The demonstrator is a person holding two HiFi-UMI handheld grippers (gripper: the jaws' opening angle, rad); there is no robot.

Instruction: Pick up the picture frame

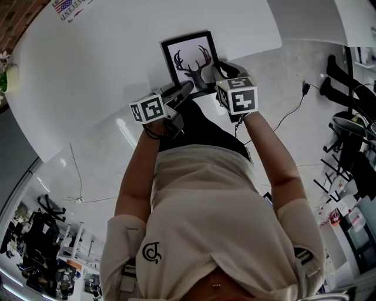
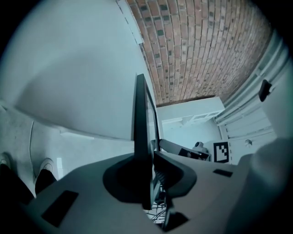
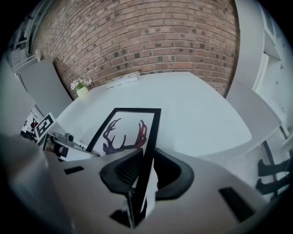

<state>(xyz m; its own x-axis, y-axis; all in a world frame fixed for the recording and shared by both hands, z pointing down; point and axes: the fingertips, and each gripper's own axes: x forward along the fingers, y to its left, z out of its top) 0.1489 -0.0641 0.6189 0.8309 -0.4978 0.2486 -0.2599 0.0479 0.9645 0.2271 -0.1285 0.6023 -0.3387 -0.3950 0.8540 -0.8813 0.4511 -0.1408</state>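
Observation:
The picture frame is black-edged with a deer-antler print and lies flat over the near edge of the white table. My left gripper comes in from the lower left onto its near corner. In the left gripper view the picture frame shows edge-on, and the left gripper has both pads against it. My right gripper holds the frame's right side. In the right gripper view the picture frame runs between the right gripper pads, which press on its black edge.
A small potted plant and some papers sit at the table's far side, before a brick wall. A cable trails over the floor to the right, near dark chair legs. My own body fills the lower head view.

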